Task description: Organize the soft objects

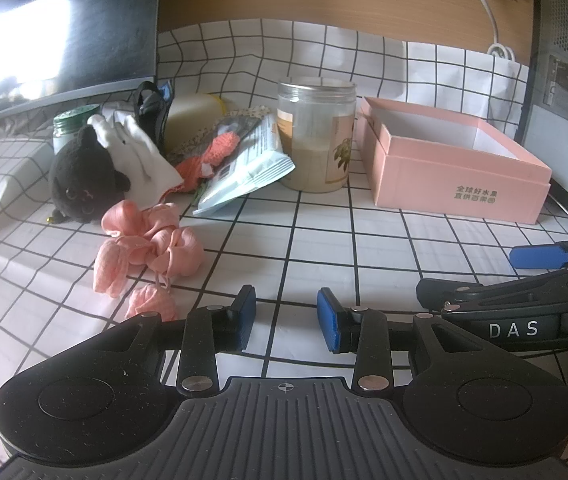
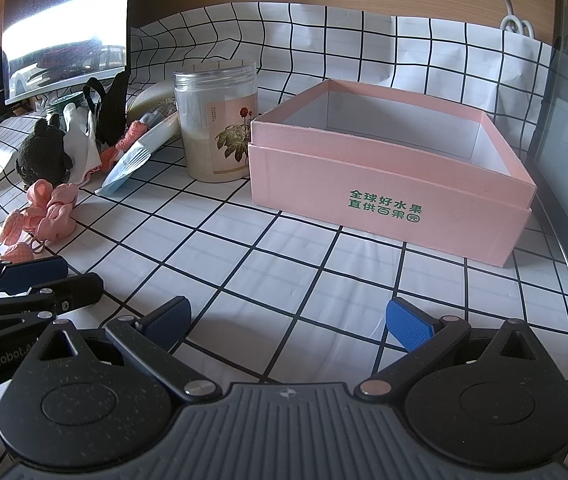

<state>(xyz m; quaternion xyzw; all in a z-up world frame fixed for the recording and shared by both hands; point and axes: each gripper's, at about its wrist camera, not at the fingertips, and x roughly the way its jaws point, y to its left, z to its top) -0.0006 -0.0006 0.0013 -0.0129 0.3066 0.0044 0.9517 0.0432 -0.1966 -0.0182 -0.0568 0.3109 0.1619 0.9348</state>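
Note:
A pink fabric scrunchie bundle (image 1: 150,246) lies on the checked cloth, just ahead and left of my left gripper (image 1: 285,316), which is open and empty. Behind it sit a black plush toy (image 1: 82,182), a white cloth (image 1: 140,156) and an orange knit piece (image 1: 208,156). An open pink box (image 1: 449,164) stands at the right; it looks empty in the right wrist view (image 2: 387,168). My right gripper (image 2: 289,320) is open and empty, low over the cloth in front of the box. The scrunchie (image 2: 50,216) and plush (image 2: 42,156) lie far to its left.
A clear plastic jar (image 1: 315,136) of powder stands between the pile and the box, also in the right wrist view (image 2: 216,124). A blue-white packet (image 1: 244,168) leans beside it. A monitor (image 1: 56,28) stands behind left, a green-lidded bottle (image 1: 70,124) near the plush, a computer case (image 1: 567,44) at right.

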